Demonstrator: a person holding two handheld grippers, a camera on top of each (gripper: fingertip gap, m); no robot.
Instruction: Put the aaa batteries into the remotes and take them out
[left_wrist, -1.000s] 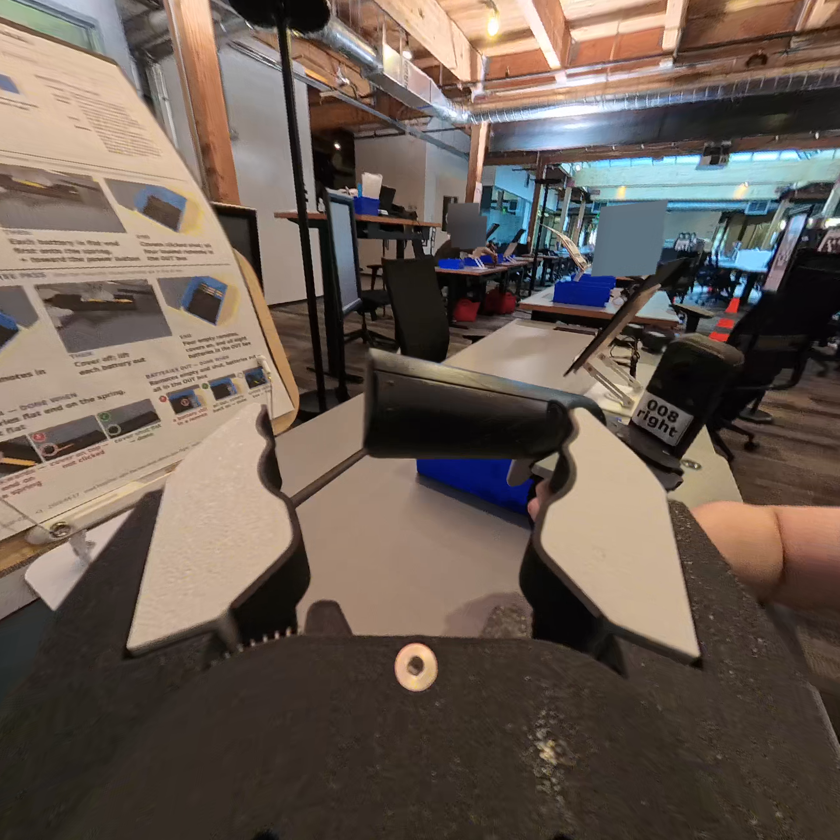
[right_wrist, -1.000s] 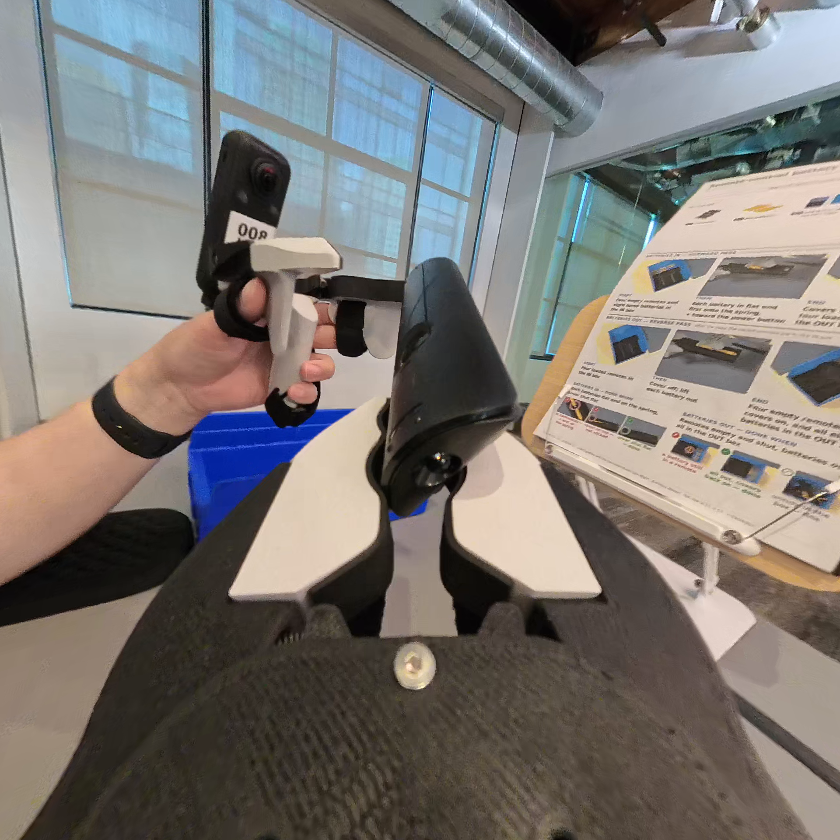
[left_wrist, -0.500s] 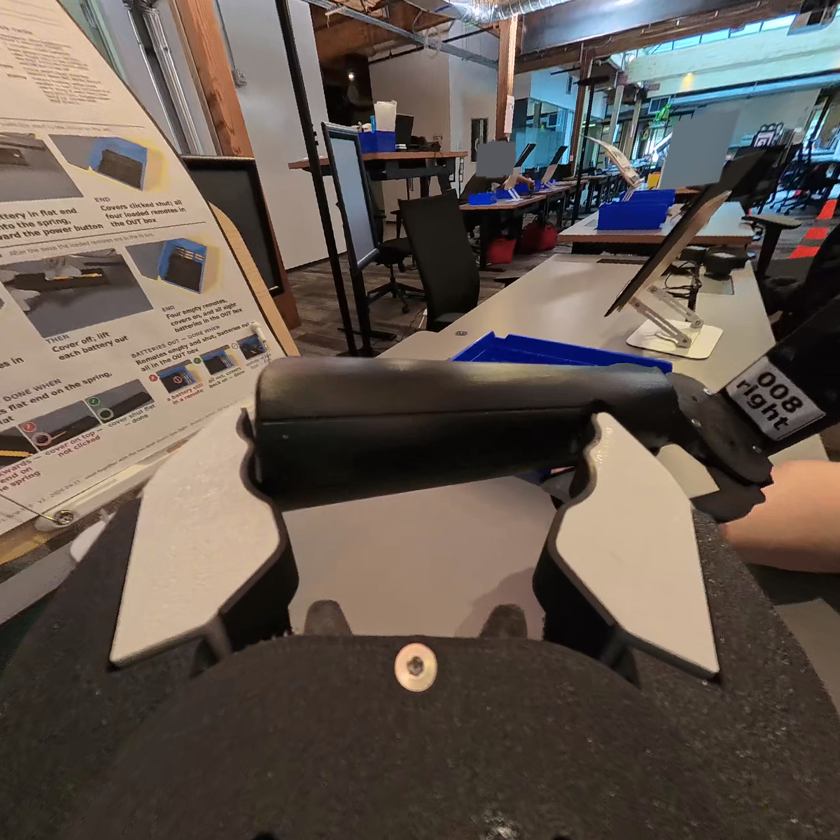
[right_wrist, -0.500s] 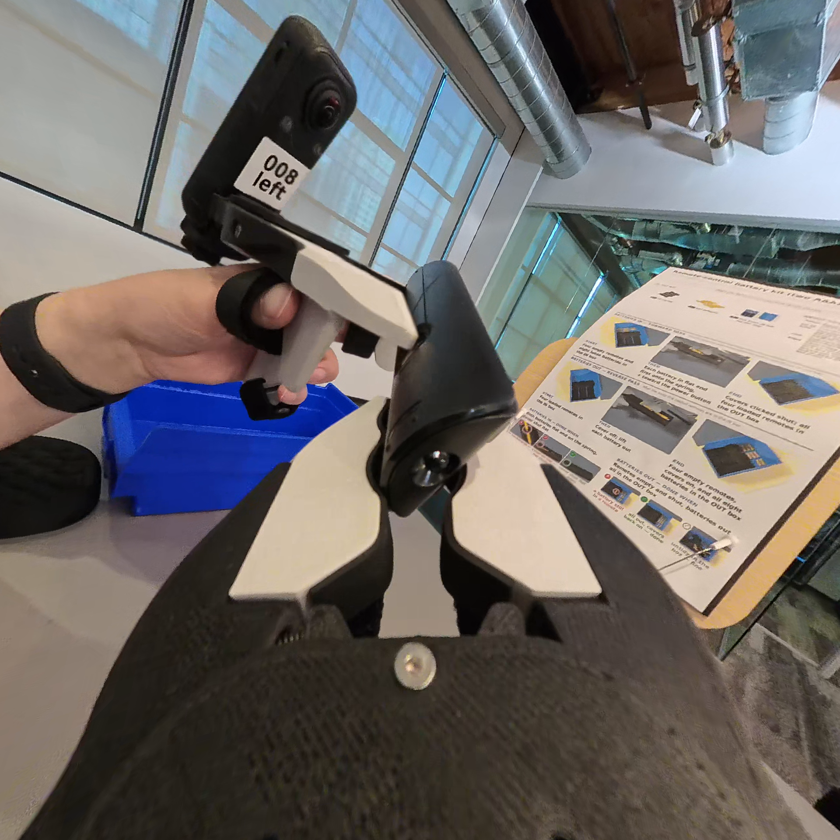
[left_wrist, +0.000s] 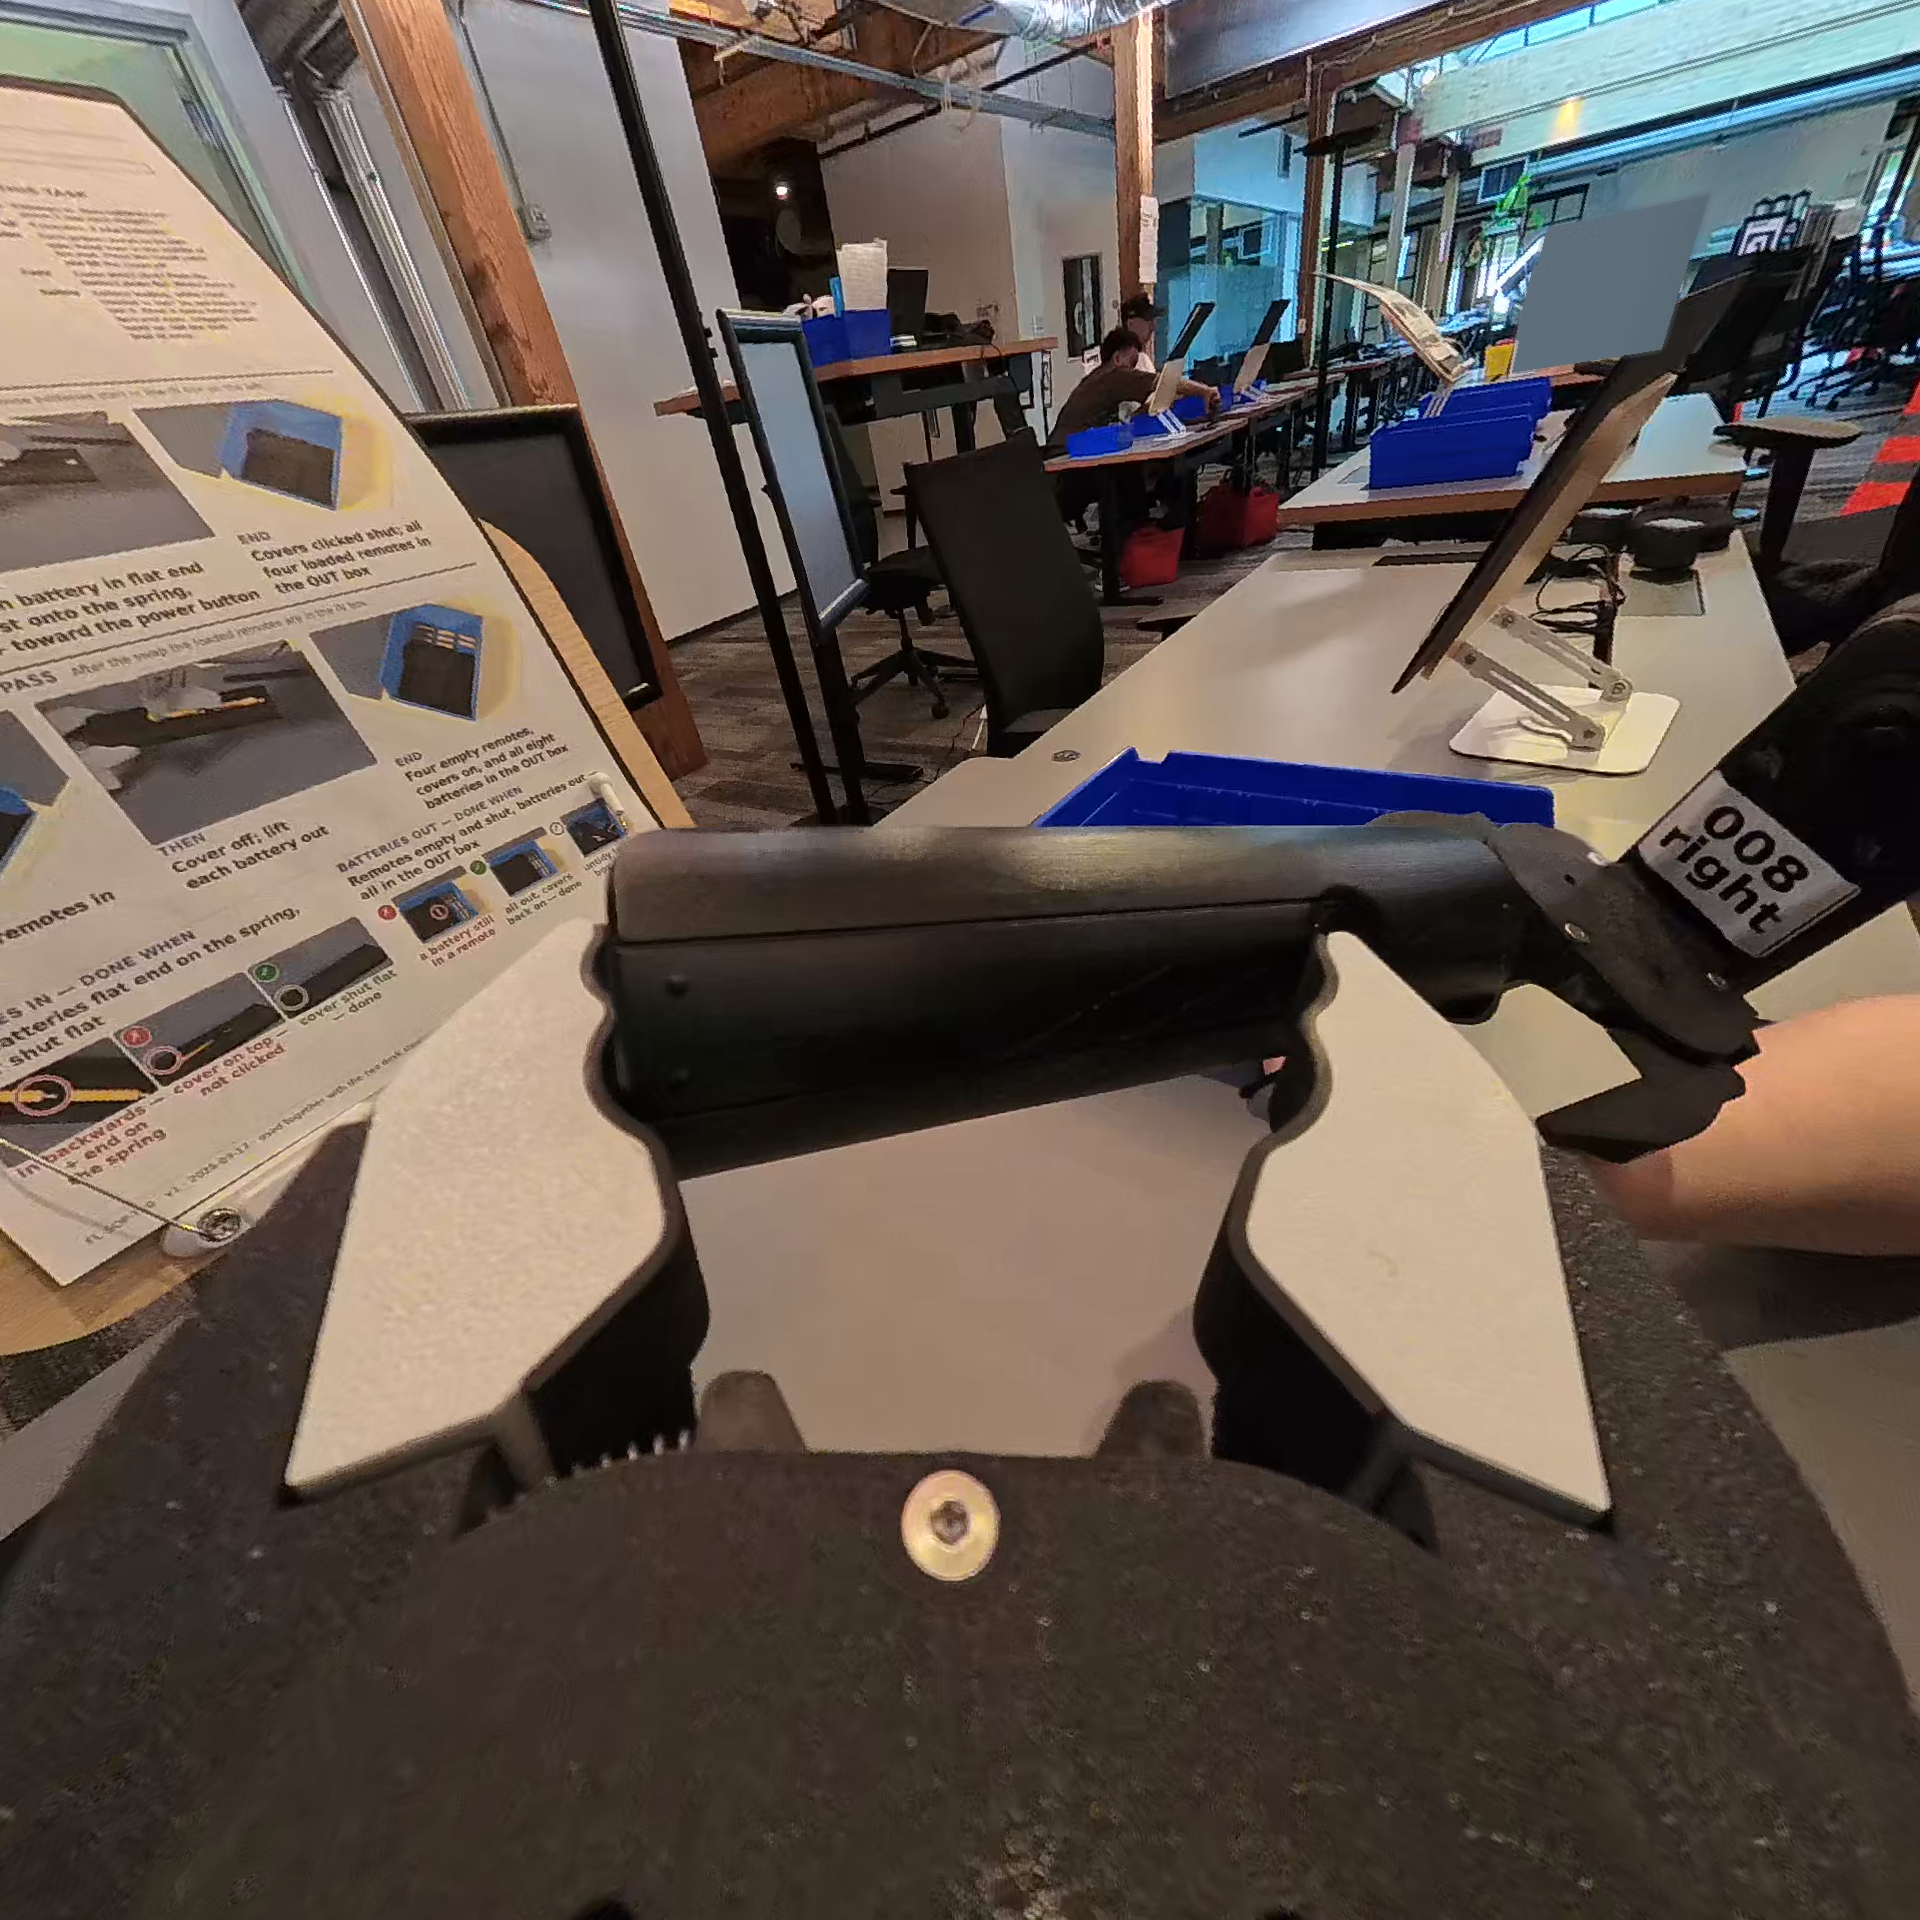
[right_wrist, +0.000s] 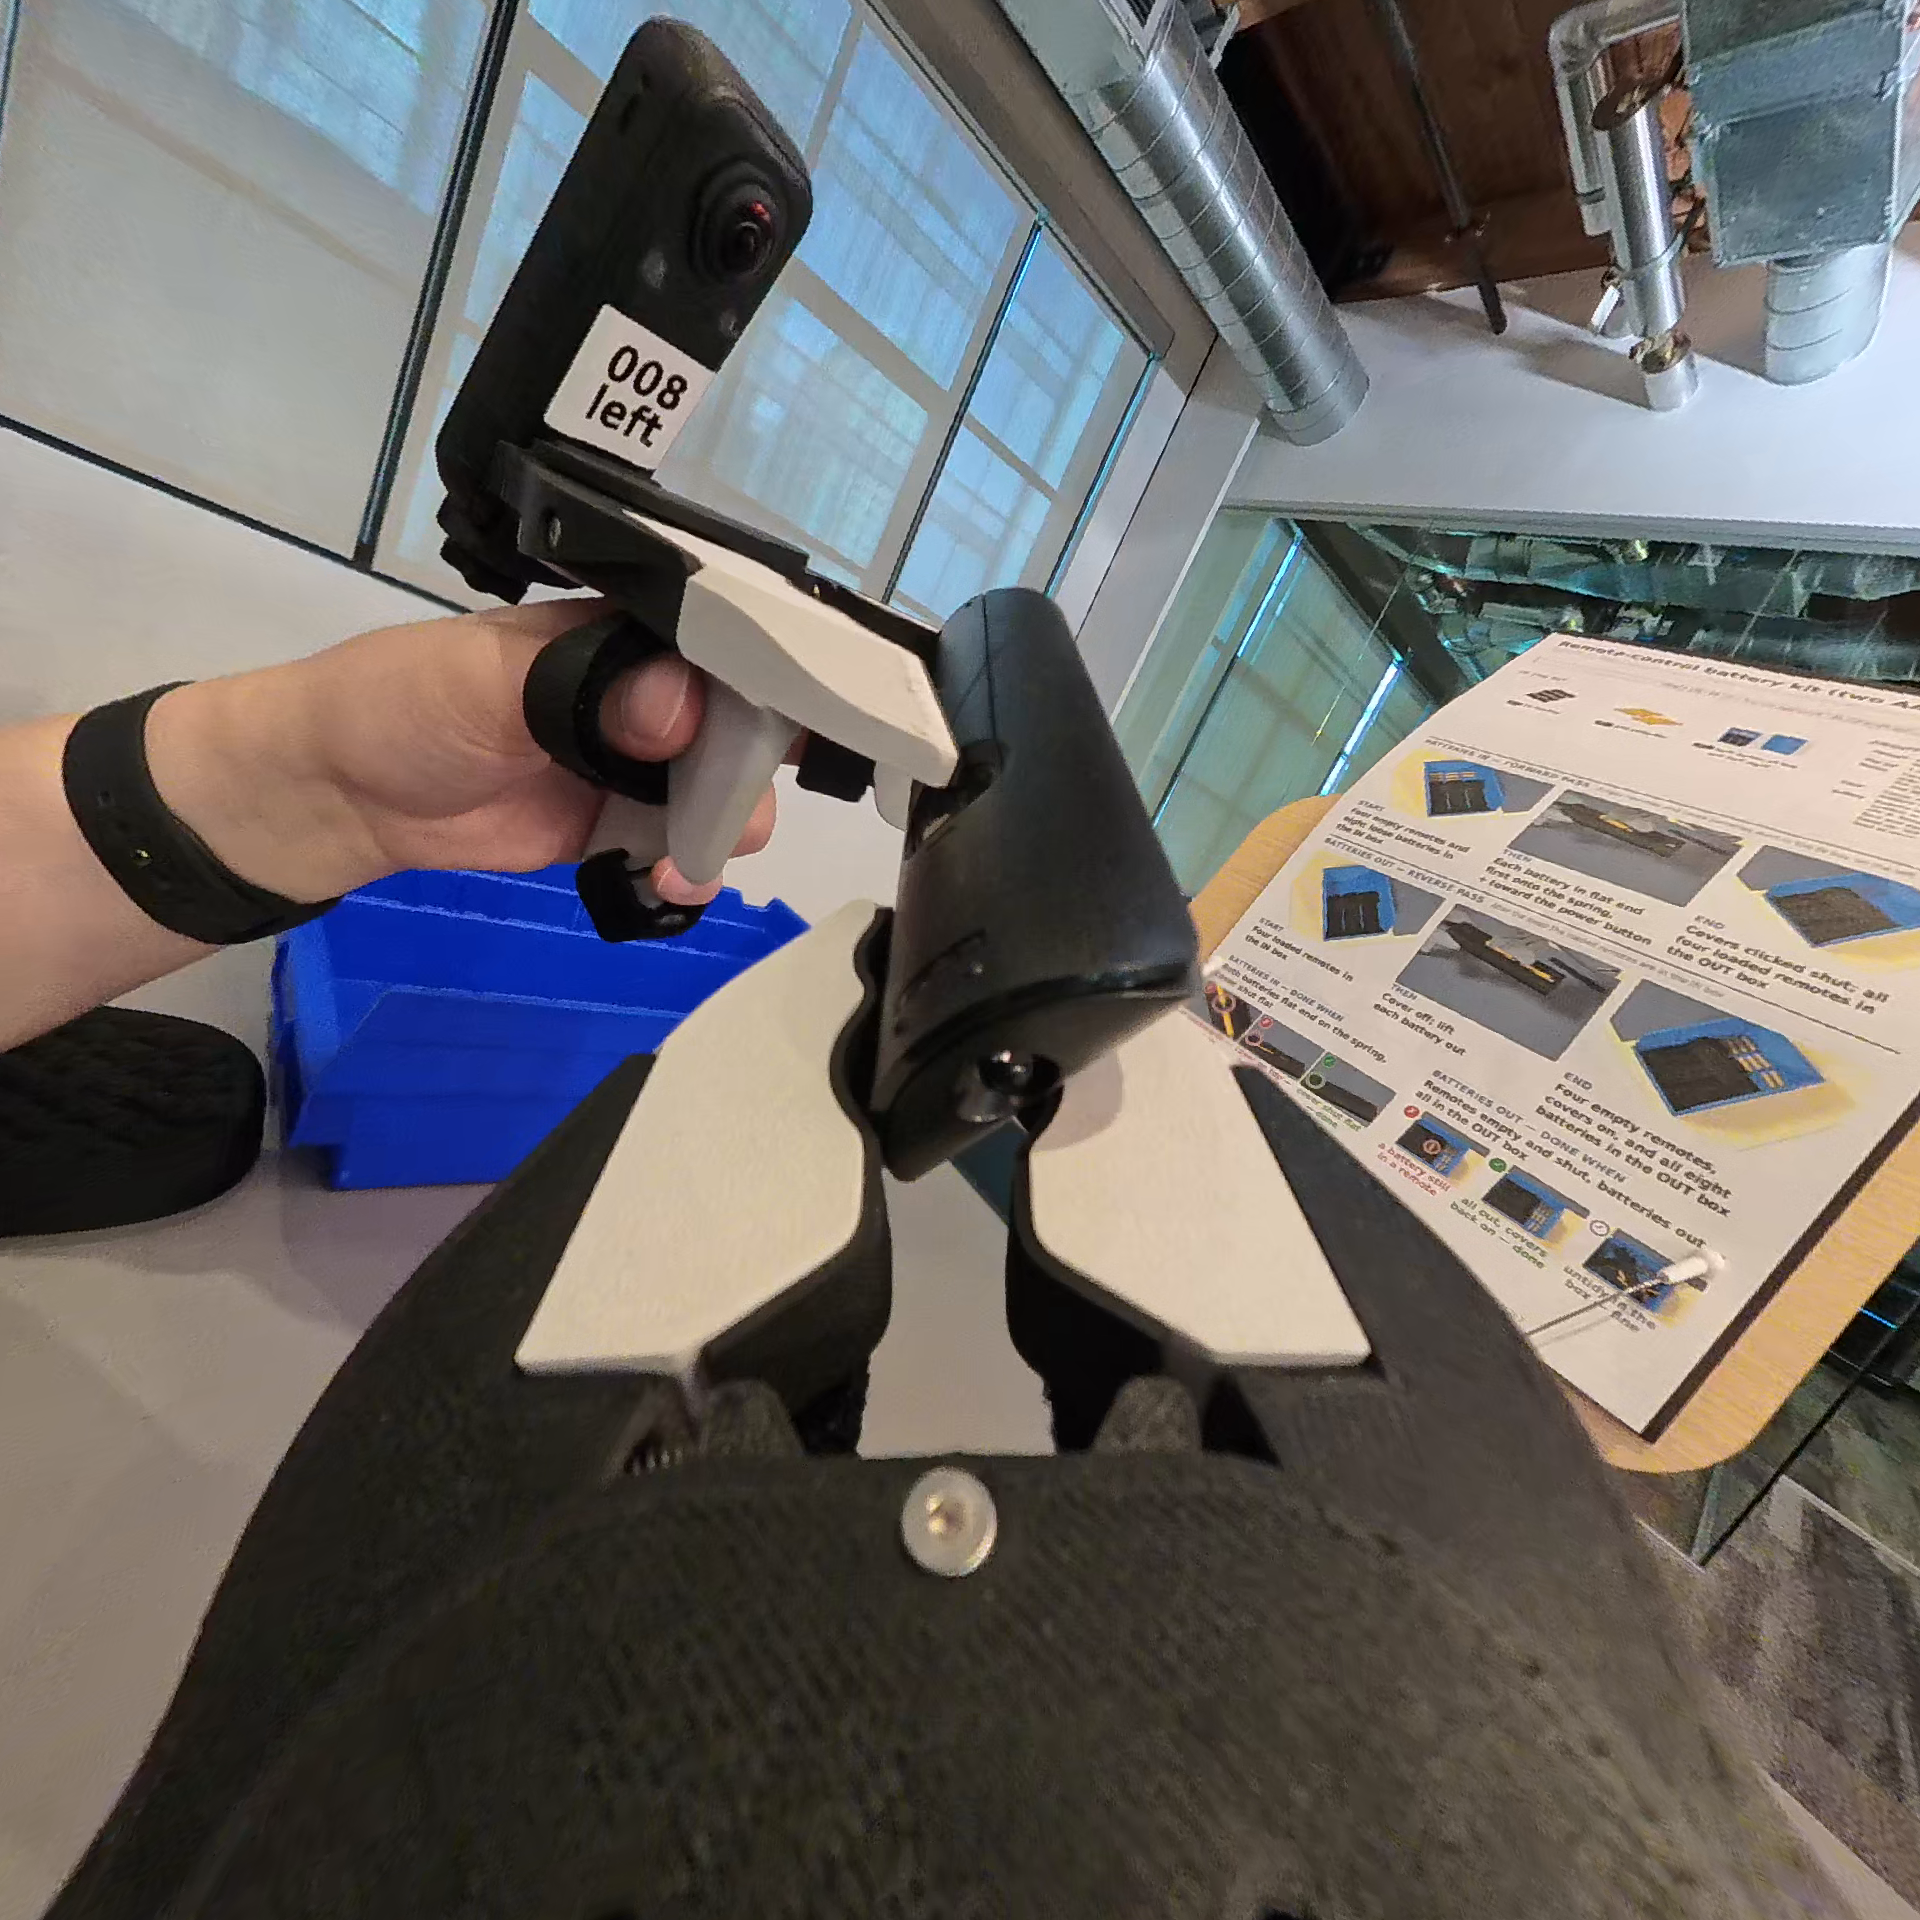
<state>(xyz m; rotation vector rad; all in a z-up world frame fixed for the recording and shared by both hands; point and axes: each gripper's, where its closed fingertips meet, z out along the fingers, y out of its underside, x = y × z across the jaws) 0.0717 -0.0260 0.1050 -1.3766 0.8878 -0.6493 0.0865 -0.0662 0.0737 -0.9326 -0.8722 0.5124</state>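
1. My right tool (right_wrist: 940, 1049) is clamped on one end of the black remote (right_wrist: 1029, 883), held above the desk (right_wrist: 156, 1382).
2. My left tool (left_wrist: 956, 1023) spreads wide around its other end, fingers touching it.
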